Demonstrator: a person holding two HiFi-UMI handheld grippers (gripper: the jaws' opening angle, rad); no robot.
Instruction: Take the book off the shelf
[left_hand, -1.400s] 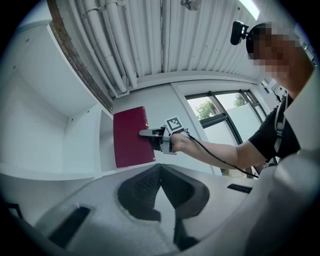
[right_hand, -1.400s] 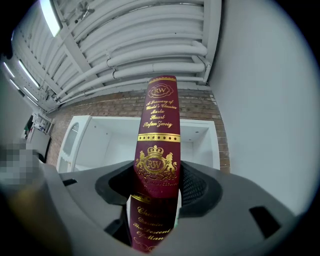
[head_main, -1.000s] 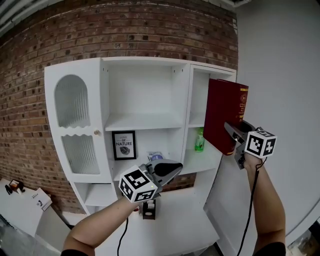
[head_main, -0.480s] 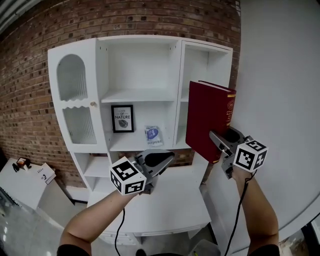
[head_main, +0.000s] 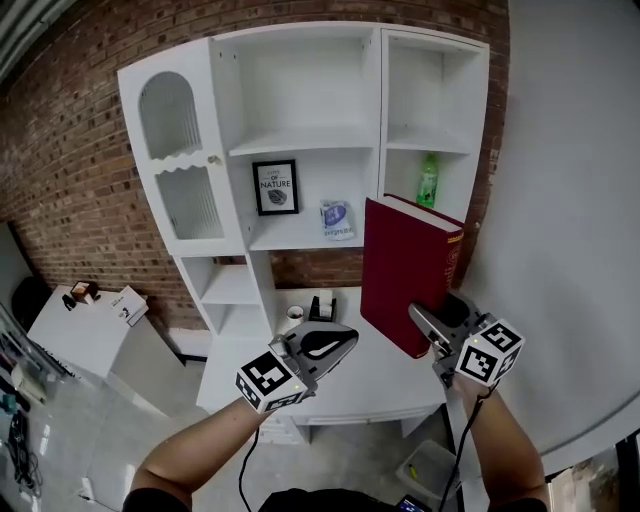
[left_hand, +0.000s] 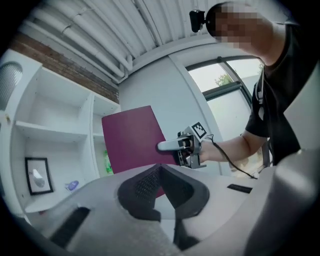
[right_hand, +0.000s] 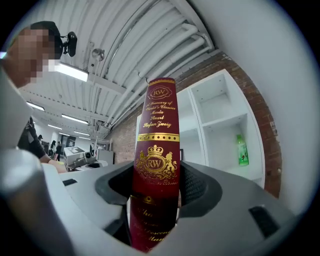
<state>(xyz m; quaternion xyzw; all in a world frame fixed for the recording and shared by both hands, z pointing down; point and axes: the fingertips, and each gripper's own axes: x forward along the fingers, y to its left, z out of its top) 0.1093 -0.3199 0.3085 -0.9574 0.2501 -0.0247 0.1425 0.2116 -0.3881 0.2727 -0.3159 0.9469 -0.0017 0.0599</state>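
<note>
A thick dark red book (head_main: 405, 265) with gold print stands upright in the air, clear of the white shelf unit (head_main: 300, 140) and in front of its right column. My right gripper (head_main: 428, 325) is shut on the book's lower spine edge; in the right gripper view the spine (right_hand: 159, 130) fills the gap between both pads. My left gripper (head_main: 335, 345) hovers to the left of the book over the desk, shut with nothing in it. The left gripper view shows the book (left_hand: 132, 137) and the right gripper (left_hand: 172, 146) from the side.
A green bottle (head_main: 427, 180) stands in the right column, and a framed picture (head_main: 275, 187) and a blue packet (head_main: 337, 218) in the middle bay. A tape dispenser (head_main: 320, 308) and a cup (head_main: 293, 315) sit on the white desk (head_main: 350, 390). A grey wall (head_main: 570, 250) is close on the right.
The book and my right gripper have come down and back from the upper right bay to desk height. The left gripper has stayed shut at about the same place.
</note>
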